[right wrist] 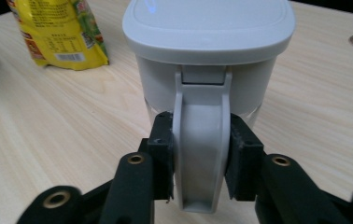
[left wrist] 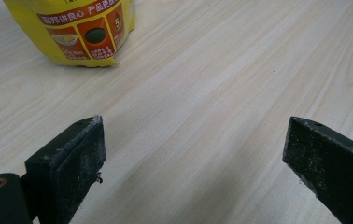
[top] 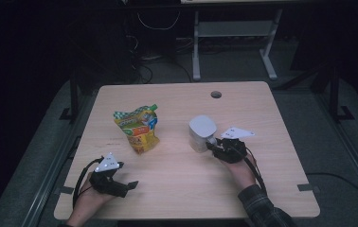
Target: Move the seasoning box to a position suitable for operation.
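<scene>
Two tools: one working, one idle
Right tool: clenched on jug handle, jug directly ahead, upright
Left tool: released, pouch ahead-left, apart

A yellow pouch is seen upright left of centre on the table; a grommet hole is noted at the far edge.

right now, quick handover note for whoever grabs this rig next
Right claw: shut on the handle of the grey lidded jug, which stands mid-table.
Left claw: open, holding nothing, near the table's front left.
Yellow snack pouch: upright, left of the jug, untouched.
Done: jug handle gripped. Left: likely moving the jug and taking the pouch.
</scene>
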